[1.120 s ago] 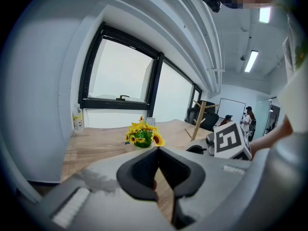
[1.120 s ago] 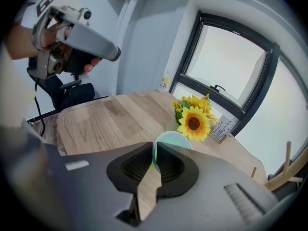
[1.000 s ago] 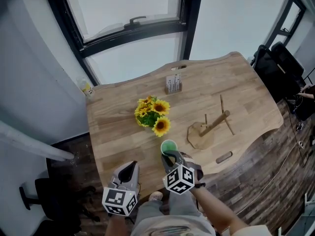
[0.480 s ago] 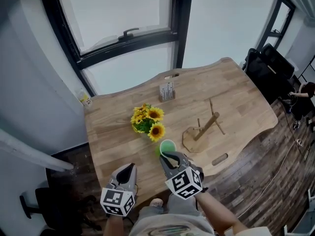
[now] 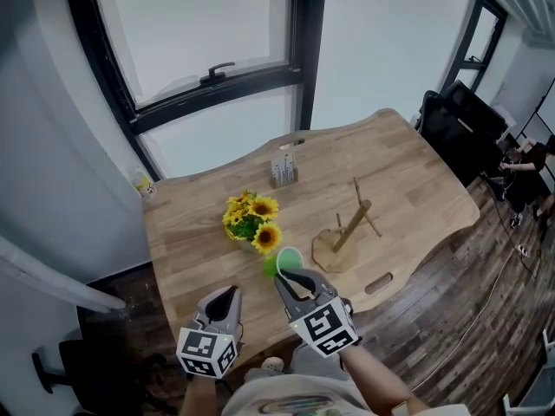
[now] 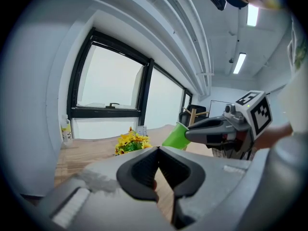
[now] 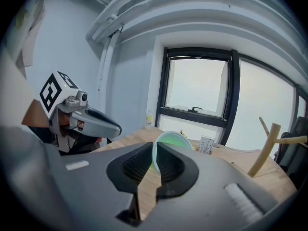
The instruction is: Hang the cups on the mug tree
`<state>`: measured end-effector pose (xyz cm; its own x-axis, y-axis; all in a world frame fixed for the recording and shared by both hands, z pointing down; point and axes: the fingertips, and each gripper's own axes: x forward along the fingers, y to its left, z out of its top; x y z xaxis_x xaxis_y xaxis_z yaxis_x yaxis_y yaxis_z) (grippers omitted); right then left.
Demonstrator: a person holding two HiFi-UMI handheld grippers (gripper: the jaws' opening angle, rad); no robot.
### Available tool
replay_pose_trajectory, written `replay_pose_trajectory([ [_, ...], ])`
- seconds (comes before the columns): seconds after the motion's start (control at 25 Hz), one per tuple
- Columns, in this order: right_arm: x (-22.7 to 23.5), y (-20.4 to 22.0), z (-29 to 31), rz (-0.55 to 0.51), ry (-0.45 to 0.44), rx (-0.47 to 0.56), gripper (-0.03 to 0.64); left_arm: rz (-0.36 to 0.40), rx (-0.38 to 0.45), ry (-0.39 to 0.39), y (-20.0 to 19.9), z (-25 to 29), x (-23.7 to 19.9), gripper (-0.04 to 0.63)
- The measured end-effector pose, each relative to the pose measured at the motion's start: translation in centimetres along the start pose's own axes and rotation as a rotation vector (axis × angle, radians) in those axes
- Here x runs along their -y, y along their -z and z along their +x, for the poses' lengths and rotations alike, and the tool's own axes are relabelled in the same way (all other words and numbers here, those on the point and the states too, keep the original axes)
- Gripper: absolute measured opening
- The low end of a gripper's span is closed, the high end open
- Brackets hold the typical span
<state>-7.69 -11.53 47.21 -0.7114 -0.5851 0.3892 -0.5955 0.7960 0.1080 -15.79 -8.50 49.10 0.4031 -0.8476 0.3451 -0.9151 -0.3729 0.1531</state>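
A green cup [image 5: 279,262] hangs over the wooden table's [image 5: 408,172] front part, tilted, its rim pinched by my right gripper [image 5: 291,278], which is shut on it. In the right gripper view the cup's rim [image 7: 169,139] runs between the two pads. The wooden mug tree [image 5: 345,232] stands to the right of the cup, with bare pegs; it also shows in the right gripper view as the mug tree [image 7: 267,147]. My left gripper [image 5: 226,296] is off the table's front edge, its jaws shut with nothing in them; its tips [image 6: 158,151] meet.
A bunch of sunflowers [image 5: 250,218] stands just behind the cup. A small card holder [image 5: 283,170] sits near the table's far edge. Black chairs [image 5: 455,115] stand at the right end, and a window runs behind the table. A slot [image 5: 379,282] is cut near the front edge.
The right gripper has carried the green cup a little forward, closer to the sunflowers. The head view has tipped, so the table sits lower and further left. The left gripper stays put.
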Motion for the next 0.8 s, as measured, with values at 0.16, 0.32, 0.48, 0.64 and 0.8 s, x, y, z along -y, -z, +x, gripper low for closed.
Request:
replay_pose_trajectory([
  [0.16, 0.3, -0.2, -0.2, 0.029, 0.003, 0.017, 0.031, 0.002, -0.005, 0.01, 0.1, 0.3, 0.4, 0.006],
  [0.32, 0.7, -0.3, -0.2, 0.061, 0.005, 0.037, 0.031, 0.008, -0.014, 0.014, 0.2, 0.6, 0.5, 0.006],
  [0.48, 1.5, -0.6, -0.3, 0.109, -0.002, 0.065, 0.031, 0.01, -0.018, 0.012, 0.1, 0.9, 0.5, 0.006],
  [0.64, 2.9, -0.7, -0.5, 0.161, 0.0, 0.092, 0.031, 0.014, -0.016, 0.013, -0.3, 1.5, 0.7, 0.006],
  [0.8, 4.5, -0.6, -0.8, 0.228, 0.0, 0.13, 0.031, 0.018, -0.02, 0.016, -0.5, 2.2, 1.1, 0.006],
])
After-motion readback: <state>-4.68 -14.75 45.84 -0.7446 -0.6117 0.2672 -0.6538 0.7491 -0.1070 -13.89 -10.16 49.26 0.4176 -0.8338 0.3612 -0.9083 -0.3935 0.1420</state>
